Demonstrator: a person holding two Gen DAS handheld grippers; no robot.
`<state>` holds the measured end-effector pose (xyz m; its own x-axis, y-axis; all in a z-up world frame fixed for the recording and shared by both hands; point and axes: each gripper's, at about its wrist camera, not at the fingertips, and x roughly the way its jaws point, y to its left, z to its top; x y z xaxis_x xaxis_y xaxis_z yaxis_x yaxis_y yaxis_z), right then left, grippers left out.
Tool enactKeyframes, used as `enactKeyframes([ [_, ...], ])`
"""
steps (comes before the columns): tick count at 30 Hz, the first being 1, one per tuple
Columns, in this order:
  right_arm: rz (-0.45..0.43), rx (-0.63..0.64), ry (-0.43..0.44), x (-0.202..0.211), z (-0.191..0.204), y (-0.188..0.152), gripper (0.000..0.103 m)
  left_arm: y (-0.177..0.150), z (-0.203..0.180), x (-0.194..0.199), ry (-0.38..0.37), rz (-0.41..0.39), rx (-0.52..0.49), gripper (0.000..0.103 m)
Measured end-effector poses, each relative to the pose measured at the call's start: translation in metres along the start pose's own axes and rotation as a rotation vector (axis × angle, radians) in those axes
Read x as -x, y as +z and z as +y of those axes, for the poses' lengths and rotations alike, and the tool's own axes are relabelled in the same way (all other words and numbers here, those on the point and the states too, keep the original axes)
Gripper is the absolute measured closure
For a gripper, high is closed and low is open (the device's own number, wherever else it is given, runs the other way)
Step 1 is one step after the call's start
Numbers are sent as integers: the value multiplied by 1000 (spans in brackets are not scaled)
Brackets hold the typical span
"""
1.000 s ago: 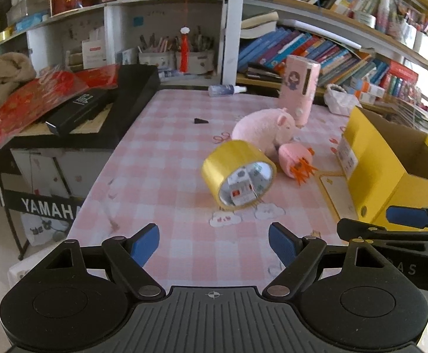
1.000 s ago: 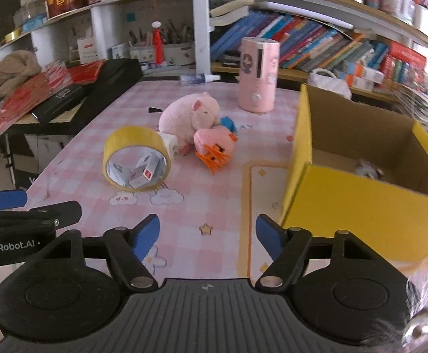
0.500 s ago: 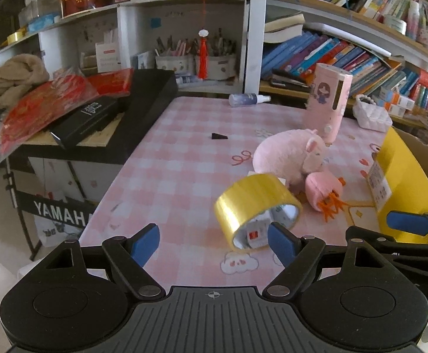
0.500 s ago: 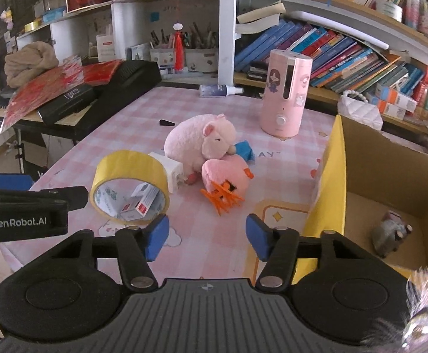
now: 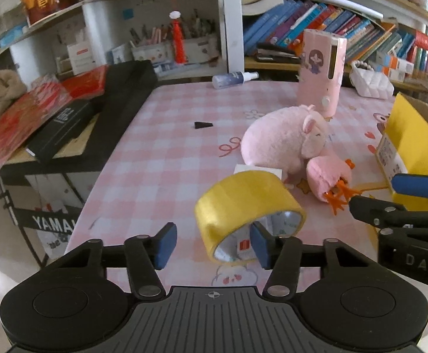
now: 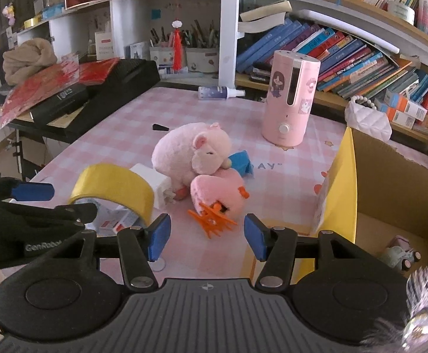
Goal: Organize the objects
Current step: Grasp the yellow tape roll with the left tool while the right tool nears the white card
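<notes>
Yellow tape roll (image 5: 247, 206) lying tilted near the desk's (image 5: 161, 158) front edge, hiding small cartons, left gripper (image 5: 212, 245) closing, its right finger (image 5: 259, 245) inside the roll's rim, contact unclear, right gripper (image 6: 203, 236) part-open, holding nothing, orange clip (image 6: 211, 219) beyond.

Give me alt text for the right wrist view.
The right gripper, jaws apart and empty, hovers over a pink checked table just short of an orange clip and a pink toy. A tape roll and the left gripper sit left, a yellow box right.
</notes>
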<state>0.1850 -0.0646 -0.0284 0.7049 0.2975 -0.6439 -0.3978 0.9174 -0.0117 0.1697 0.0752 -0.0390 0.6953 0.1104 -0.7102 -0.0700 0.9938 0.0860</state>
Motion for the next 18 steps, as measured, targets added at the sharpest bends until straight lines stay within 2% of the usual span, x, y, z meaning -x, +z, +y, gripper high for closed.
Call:
enactKeyframes([
  [4,6,-9,-7,-6,-7,3,50,6,-5,-16,5,7,-19,65],
  [8,1,-11,-10,-9,-10,6,50,11,-1,-23,3,15,-15,89],
  [15,5,-22,3,-15,-10,8,50,13,42,-19,-177,109,311,94],
  [18,7,-28,7,-16,-9,9,50,5,50,-17,-190,134,366,96],
])
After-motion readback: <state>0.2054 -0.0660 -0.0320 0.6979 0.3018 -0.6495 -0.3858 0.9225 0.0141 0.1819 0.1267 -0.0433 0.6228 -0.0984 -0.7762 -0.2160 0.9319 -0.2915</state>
